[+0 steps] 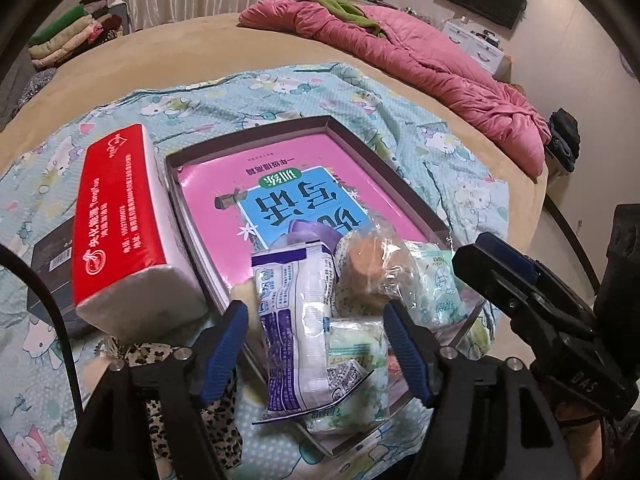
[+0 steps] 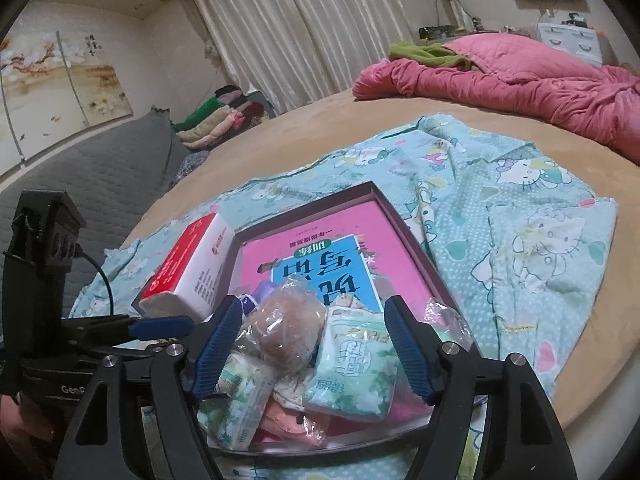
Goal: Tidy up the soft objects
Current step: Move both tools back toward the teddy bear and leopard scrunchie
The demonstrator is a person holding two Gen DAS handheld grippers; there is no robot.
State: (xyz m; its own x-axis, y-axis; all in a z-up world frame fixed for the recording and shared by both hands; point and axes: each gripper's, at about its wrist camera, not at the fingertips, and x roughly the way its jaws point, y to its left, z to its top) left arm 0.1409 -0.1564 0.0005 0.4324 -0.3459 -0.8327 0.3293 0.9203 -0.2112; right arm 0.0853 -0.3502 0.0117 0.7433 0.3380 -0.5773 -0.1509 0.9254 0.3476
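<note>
Here, both sets of jaws stand open: a white pack (image 1: 296, 328) lies loose between the left gripper (image 1: 316, 344), tissue packs (image 2: 352, 372) between the right gripper (image 2: 320, 348), all gathered in the tray (image 1: 360, 136).

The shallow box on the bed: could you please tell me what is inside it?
Inside the shallow box lies a pink book, with soft packets piled over its near end. That pile covers the book's lower part and the box floor there.

1. Your left gripper (image 1: 314, 340) has black plastic arms, ribbed blue pads and silver screws.
2. Your right gripper (image 2: 316, 344) matches it.
3. A black cable (image 2: 105, 280) loops off the left unit's camera mount.
</note>
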